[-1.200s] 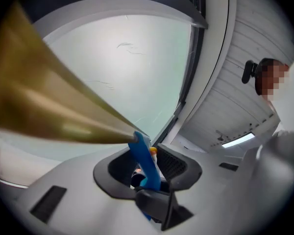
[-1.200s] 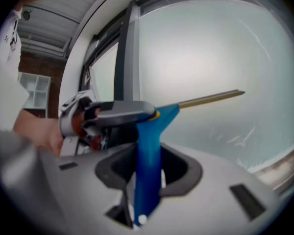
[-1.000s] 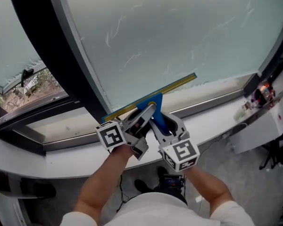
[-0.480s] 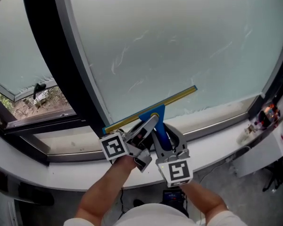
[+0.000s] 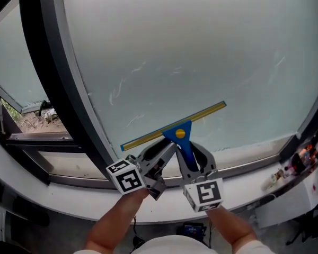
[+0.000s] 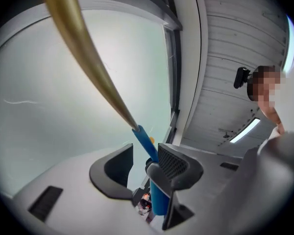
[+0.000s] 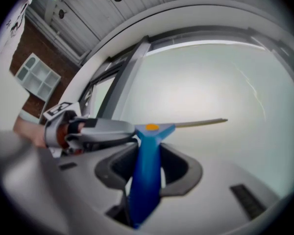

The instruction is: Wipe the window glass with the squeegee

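The squeegee (image 5: pixel 172 126) has a brass-coloured blade and a blue handle (image 5: pixel 184 144); its blade lies slanted against the frosted window glass (image 5: pixel 191 62), a little above the lower frame. My right gripper (image 5: pixel 193 157) is shut on the handle (image 7: pixel 148 155), which runs up between its jaws (image 7: pixel 149 163). My left gripper (image 5: pixel 167 151) reaches in from the left. Its jaws have just been opening. In the left gripper view (image 6: pixel 148 155) the handle (image 6: pixel 143 138) rests against the right-hand jaw, and the other jaw stands apart from it. The blade (image 6: pixel 88 58) rises across that view.
A black and grey mullion (image 5: pixel 58 89) borders the pane on the left, with a tilted-open side window (image 5: pixel 21 105) beyond it. A white sill (image 5: pixel 69 194) runs below. Small items (image 5: pixel 302 155) sit at the sill's right end.
Both grippers and the squeegee have moved up the glass, so the blade now sits higher above the lower frame. The left gripper's jaws stand wider.
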A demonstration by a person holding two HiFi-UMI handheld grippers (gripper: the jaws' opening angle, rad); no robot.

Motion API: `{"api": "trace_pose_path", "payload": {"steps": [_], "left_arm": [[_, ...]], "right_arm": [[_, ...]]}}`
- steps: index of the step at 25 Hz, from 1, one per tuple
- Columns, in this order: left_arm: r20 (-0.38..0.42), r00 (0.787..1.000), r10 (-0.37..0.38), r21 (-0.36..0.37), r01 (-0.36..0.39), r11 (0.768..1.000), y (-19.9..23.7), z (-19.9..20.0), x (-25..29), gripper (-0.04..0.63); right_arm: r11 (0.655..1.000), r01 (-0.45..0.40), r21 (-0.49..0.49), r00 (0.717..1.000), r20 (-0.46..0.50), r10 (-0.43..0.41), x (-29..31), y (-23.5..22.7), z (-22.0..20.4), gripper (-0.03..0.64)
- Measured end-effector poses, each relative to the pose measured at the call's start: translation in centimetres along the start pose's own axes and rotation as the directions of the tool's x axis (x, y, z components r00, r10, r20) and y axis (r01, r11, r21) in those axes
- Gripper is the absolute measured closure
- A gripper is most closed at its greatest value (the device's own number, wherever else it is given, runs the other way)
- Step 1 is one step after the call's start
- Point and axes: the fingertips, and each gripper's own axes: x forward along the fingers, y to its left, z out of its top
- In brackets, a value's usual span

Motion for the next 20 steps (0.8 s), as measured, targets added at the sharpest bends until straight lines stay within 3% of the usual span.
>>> {"api": "trace_pose_path", "payload": {"steps": [4,9,20], "left_arm": [[0.007,0.997,0.073,0.079,-0.073,0.994,0.2,-1.6,1.1,0.430],[0.010,0.992,0.127,0.206,-0.126,0.970,-1.2,-1.6,1.5,0.430],[-0.044,0.988,0.150,0.364,-0.124,0.923,-4.1,0.4,-2.1,0.430]], "right_arm": [[1.000,0.002,0.002,1.000,-0.013,-0.002,-0.3,-4.5,-0.2,0.471],[0.999,0.021,0.027,0.999,-0.044,-0.020,-0.6,-7.6,-0.2,0.471],[0.994,0.085,0.074,0.994,-0.075,-0.080,-1.3,-6.6,1.0,0.471]]}}
